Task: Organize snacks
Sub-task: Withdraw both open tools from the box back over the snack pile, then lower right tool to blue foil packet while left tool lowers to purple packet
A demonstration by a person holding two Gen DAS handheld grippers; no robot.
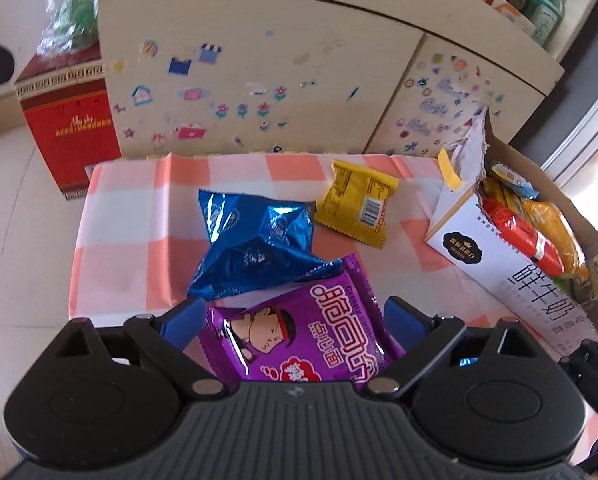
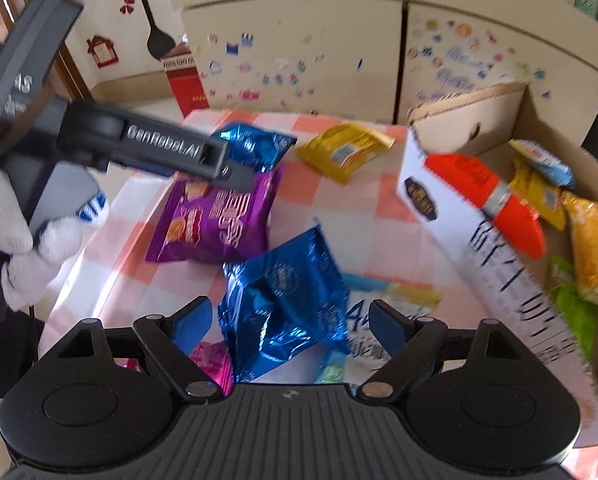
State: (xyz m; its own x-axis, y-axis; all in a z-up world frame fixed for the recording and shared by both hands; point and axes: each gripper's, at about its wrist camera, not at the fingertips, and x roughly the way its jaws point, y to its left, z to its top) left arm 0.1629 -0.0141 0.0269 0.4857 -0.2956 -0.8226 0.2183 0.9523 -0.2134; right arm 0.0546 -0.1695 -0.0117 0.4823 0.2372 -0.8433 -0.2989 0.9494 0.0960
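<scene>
Several snack packets lie on a pink-and-white checked cloth [image 1: 139, 208]. My left gripper [image 1: 293, 320] hangs open over a purple noodle-snack packet [image 1: 299, 332], which lies between its blue fingers [image 1: 183, 320] without being pressed. The right wrist view shows that gripper [image 2: 239, 176] from the side, above the purple packet [image 2: 215, 220]. My right gripper [image 2: 291, 324] is open too, with a blue foil packet [image 2: 287, 304] between its fingers and gaps on both sides. A second blue foil packet [image 1: 255, 240] and a yellow packet [image 1: 355, 204] lie farther back.
At the right stands a white-sided cardboard box [image 2: 479, 232] holding red [image 2: 487, 196], yellow and orange packets. A pink packet [image 2: 215, 364] and a pale packet [image 2: 395, 312] lie under the blue one. A stickered cabinet [image 1: 259, 80] stands behind the cloth, a red box [image 1: 71, 128] to its left. A gloved hand [image 2: 11, 216] holds the left gripper.
</scene>
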